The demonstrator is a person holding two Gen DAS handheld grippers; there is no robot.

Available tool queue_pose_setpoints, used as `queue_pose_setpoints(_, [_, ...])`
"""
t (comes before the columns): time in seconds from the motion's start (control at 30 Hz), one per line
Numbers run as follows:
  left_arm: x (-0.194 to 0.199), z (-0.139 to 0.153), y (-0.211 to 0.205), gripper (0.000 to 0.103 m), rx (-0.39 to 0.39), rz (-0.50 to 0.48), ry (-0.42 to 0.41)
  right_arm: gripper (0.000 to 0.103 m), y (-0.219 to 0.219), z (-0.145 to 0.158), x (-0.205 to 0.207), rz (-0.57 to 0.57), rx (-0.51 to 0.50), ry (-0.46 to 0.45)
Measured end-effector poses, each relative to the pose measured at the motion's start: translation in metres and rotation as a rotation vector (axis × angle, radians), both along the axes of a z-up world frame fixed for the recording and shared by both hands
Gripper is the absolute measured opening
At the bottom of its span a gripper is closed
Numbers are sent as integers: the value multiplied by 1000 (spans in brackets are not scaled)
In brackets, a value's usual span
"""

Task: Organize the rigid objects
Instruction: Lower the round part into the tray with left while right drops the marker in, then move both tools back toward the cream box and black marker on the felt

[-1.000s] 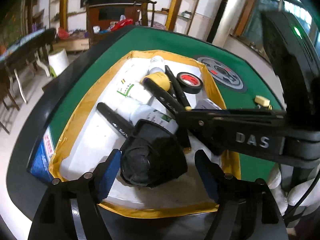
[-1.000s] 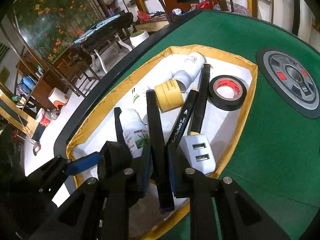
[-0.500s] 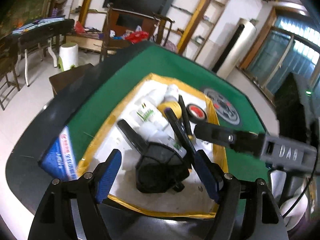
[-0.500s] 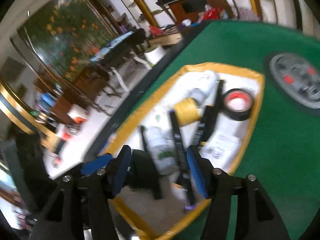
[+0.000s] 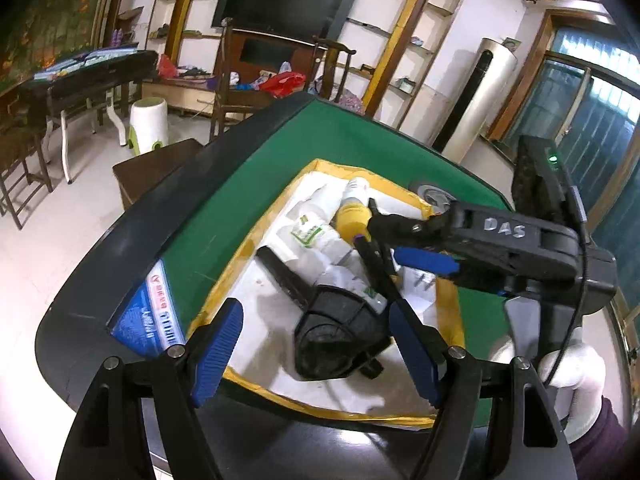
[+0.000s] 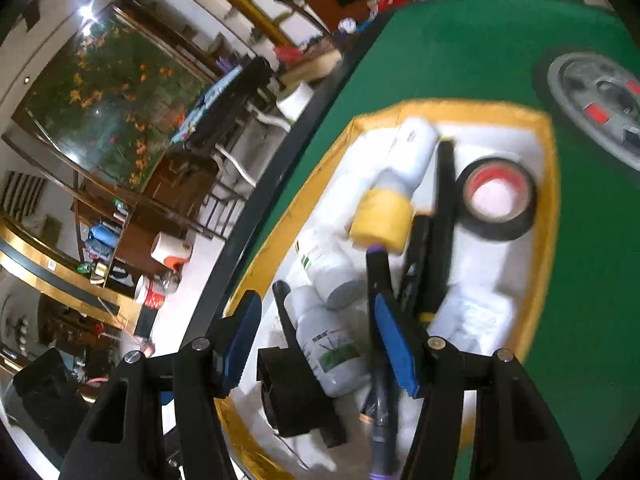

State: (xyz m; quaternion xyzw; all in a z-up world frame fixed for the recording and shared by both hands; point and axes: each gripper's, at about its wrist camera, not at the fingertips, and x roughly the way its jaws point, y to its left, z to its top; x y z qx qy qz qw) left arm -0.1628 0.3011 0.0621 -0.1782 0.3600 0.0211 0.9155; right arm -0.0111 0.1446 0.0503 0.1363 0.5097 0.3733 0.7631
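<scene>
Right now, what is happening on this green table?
A person with a gripper in each hand is sorting objects in a yellow-edged tray. The right gripper has just been opening, and the black marker lies free between its fingers. The left gripper hangs open above a black fan.

White walls with gold-framed shelves (image 5: 404, 40), dark television (image 5: 284, 4) at far centre, wooden chairs (image 5: 240, 92) beneath, white stool (image 5: 149, 122) on pale tiled floor (image 5: 60, 220), floral mural (image 6: 108, 92) far left, tall silver cylinder (image 5: 480, 92) and teal windows (image 5: 592, 120) right.

Bottle label (image 6: 334, 354) print too blurred to read; dark marker (image 6: 380, 420) cut by the lower edge
</scene>
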Motion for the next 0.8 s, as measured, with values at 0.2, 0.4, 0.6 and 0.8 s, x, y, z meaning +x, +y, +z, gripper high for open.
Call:
queue_pose_setpoints(0.2, [3,11,-24,79,58,-43,-27,59,-39,36,-13,-38,-13,-157])
queue_pose_setpoints(0.4, [13,38,-61,81,165,-40,-100,84,-98,84,-44,-246,-186,-541])
queue_pose_setpoints(0.6, [28,53,-105,102,111,-132,-160,103,-169,90,-67,-414,-276,-768])
queue_pose_setpoints(0.8, [46,42,-156,102,113,-266,-78,103,-253,67,-30,-559,-333,-628])
